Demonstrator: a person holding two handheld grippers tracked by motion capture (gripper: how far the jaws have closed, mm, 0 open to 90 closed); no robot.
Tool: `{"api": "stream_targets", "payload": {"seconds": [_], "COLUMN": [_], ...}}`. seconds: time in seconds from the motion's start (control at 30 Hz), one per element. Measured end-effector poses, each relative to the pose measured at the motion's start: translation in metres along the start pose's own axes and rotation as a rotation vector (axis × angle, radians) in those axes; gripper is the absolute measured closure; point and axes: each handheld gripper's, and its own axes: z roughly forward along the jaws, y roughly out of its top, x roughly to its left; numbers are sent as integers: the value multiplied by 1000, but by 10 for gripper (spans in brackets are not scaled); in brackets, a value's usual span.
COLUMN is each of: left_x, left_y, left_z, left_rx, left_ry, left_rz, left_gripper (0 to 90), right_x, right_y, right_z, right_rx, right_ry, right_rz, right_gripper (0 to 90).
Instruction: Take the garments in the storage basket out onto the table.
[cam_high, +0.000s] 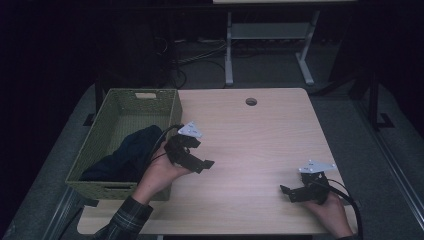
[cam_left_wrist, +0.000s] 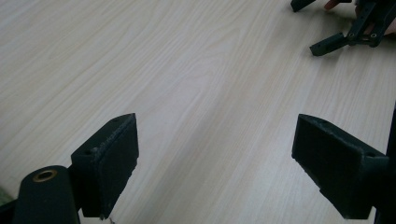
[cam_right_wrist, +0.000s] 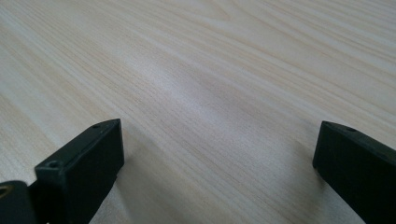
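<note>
A person holds both grippers low over a light wooden table (cam_high: 260, 145). My left gripper (cam_high: 200, 154) is beside the right wall of a green woven basket (cam_high: 176, 111), held in the left hand. Its jaws stand wide apart in the left gripper view (cam_left_wrist: 215, 126), with bare wood between them. My right gripper (cam_high: 287, 194) sits near the table's front right corner, held in the right hand. It is open too (cam_right_wrist: 218, 128), with nothing between its jaws. The right gripper (cam_left_wrist: 312, 25) also appears far off in the left gripper view.
A dark blue cloth (cam_high: 127, 152) lies bunched inside the basket at the table's left edge. A round cable hole (cam_high: 251, 101) sits near the far edge. Beyond the table are white desk legs (cam_high: 229, 50) and cables on the floor.
</note>
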Motion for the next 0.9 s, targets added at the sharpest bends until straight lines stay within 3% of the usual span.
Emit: {"api": "stream_targets", "payload": {"seconds": [0.9], "left_x": [25], "left_y": [-7], "left_z": [-46], "left_rx": [7], "left_ry": [69], "left_rz": [-29], "left_gripper": [143], "right_x": [0], "right_y": [0], "right_z": [0], "right_rx": [-1], "right_ry": [-1], "right_rz": [0], "right_gripper": [15]}}
